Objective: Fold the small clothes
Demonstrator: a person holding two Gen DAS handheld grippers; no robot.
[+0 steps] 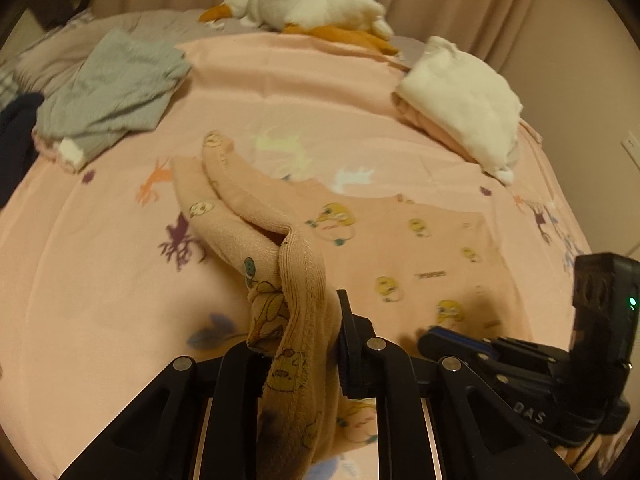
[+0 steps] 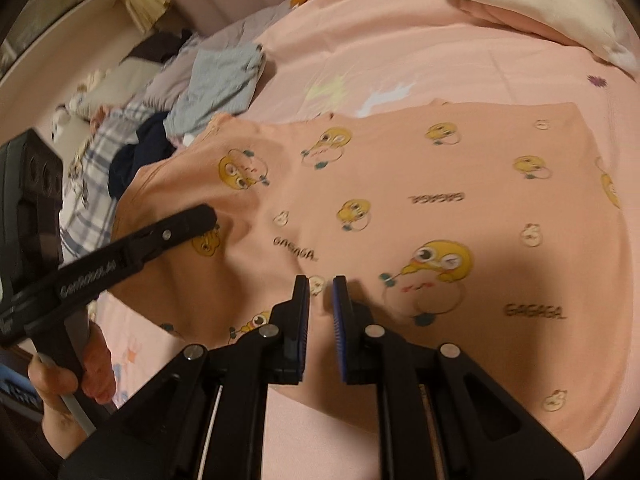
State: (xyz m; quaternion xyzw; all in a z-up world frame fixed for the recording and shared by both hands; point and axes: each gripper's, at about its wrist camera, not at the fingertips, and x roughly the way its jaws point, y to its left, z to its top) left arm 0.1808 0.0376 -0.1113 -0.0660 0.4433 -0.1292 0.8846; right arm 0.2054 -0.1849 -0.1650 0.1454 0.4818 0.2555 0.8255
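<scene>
A peach shirt (image 2: pixel 400 208) printed with yellow cartoon faces lies spread on the pink bedsheet (image 1: pixel 100 280). My left gripper (image 1: pixel 300 320) is shut on the shirt's sleeve (image 1: pixel 240 216), which is lifted and doubled over, with its cuff draped down between the fingers. From the right wrist view, the left gripper (image 2: pixel 200 218) sits at the shirt's left shoulder with a hand on its handle. My right gripper (image 2: pixel 320 284) hovers over the shirt's near part; its jaws stand almost together with only a narrow slit and nothing between them. The right gripper (image 1: pixel 436 336) also shows low on the right.
A grey garment (image 1: pixel 116 88) lies at the far left beside dark and plaid clothes (image 2: pixel 132 152). A folded white and pink stack (image 1: pixel 460 104) sits at the far right. A white plush duck (image 1: pixel 304 8) lies at the head of the bed, against curtains.
</scene>
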